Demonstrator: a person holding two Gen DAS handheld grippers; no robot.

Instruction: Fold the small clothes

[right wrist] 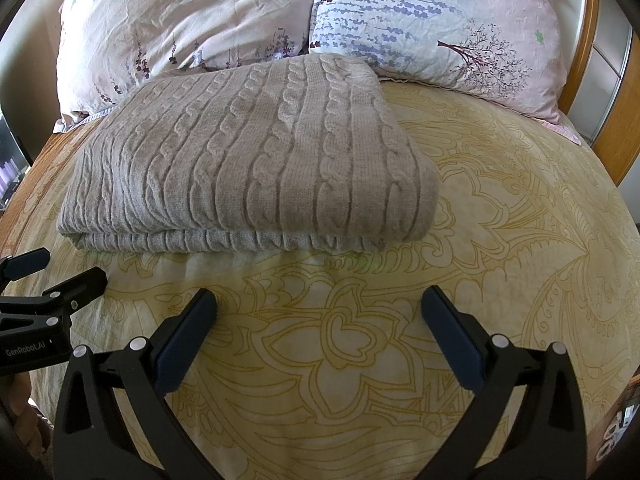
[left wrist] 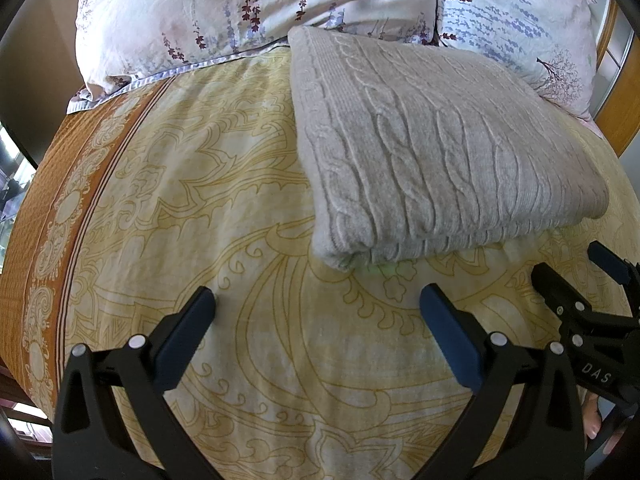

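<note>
A grey cable-knit sweater (left wrist: 432,144) lies folded into a thick rectangle on the yellow patterned bedspread (left wrist: 200,200); it also shows in the right wrist view (right wrist: 256,156). My left gripper (left wrist: 318,300) is open and empty, a little in front of the sweater's near left corner. My right gripper (right wrist: 320,300) is open and empty, just in front of the sweater's near folded edge. The right gripper shows at the right edge of the left wrist view (left wrist: 576,268), and the left gripper at the left edge of the right wrist view (right wrist: 60,268).
Two floral pillows (right wrist: 192,20) (right wrist: 440,28) lie against the head of the bed behind the sweater. An orange border (left wrist: 44,216) runs along the bed's left edge. A wooden bed frame (right wrist: 608,92) stands at the right.
</note>
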